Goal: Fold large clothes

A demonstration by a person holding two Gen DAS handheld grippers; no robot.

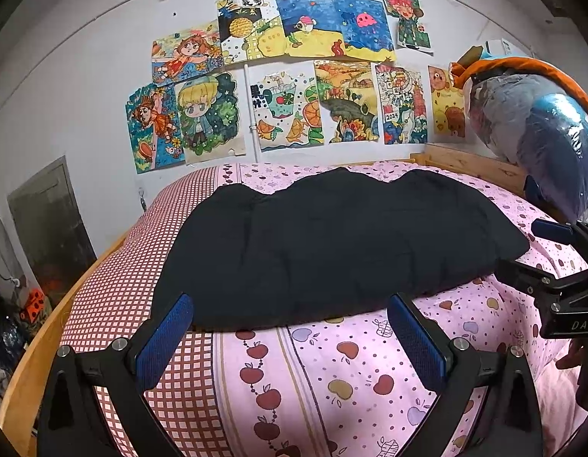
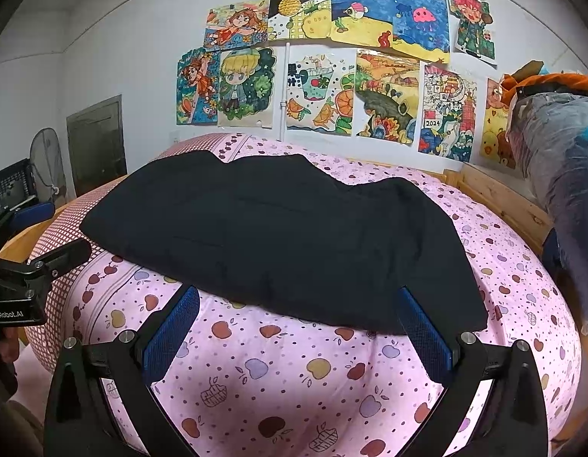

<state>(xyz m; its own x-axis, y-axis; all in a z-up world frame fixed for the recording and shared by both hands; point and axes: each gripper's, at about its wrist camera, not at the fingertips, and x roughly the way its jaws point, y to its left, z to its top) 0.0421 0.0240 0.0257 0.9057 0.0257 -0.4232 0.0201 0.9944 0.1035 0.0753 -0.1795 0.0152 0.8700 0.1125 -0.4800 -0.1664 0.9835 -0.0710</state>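
A large black garment (image 1: 332,243) lies folded into a long flat band across the pink apple-print bed sheet (image 1: 332,373). In the right wrist view the same black garment (image 2: 278,236) runs from left to right over the bed sheet (image 2: 294,373). My left gripper (image 1: 290,304) is open, its blue pads just short of the garment's near edge. My right gripper (image 2: 299,299) is open too, with its right pad overlapping the garment's near right corner in the picture. Neither holds cloth. Each gripper also shows at the side of the other's view: the right gripper (image 1: 529,255) and the left gripper (image 2: 63,234).
Wooden bed frame (image 1: 469,167) runs along the back and left. A plastic-wrapped bundle (image 1: 541,141) leans at the right end of the bed. Drawings (image 1: 294,76) cover the wall. A fan (image 2: 46,163) and a crate stand on the left. A hand (image 1: 575,361) shows at the right edge.
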